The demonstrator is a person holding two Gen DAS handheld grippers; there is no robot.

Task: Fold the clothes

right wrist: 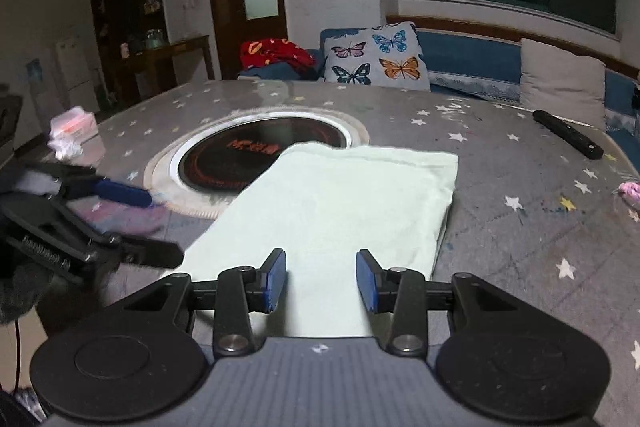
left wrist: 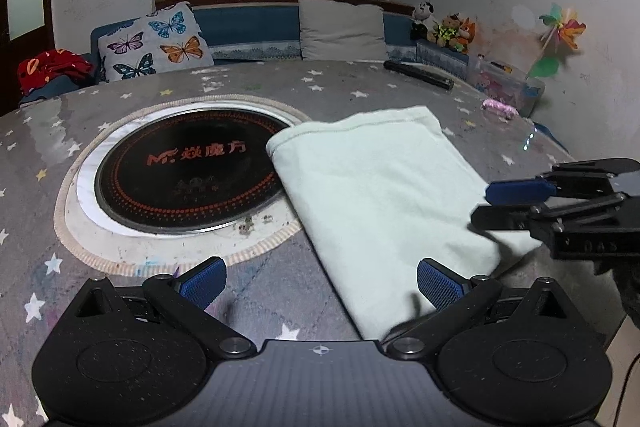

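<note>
Folded pale-green cloth [right wrist: 340,203] lies flat on the star-patterned bench [right wrist: 500,227], one corner overlapping the round cooktop [left wrist: 188,171]. Left claw [left wrist: 320,283] jaws apart, empty; right claw [right wrist: 322,279] jaws apart above the cloth's near edge.

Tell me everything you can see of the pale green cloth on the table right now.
The pale green cloth is a soft, towel-like fabric, already folded into a long flat rectangle with a stitched hem along its far edge. It lies on the star-patterned table, its far left corner overlapping the round black cooktop. Neither the right gripper nor the left gripper holds it; both are open over its near end.
</note>
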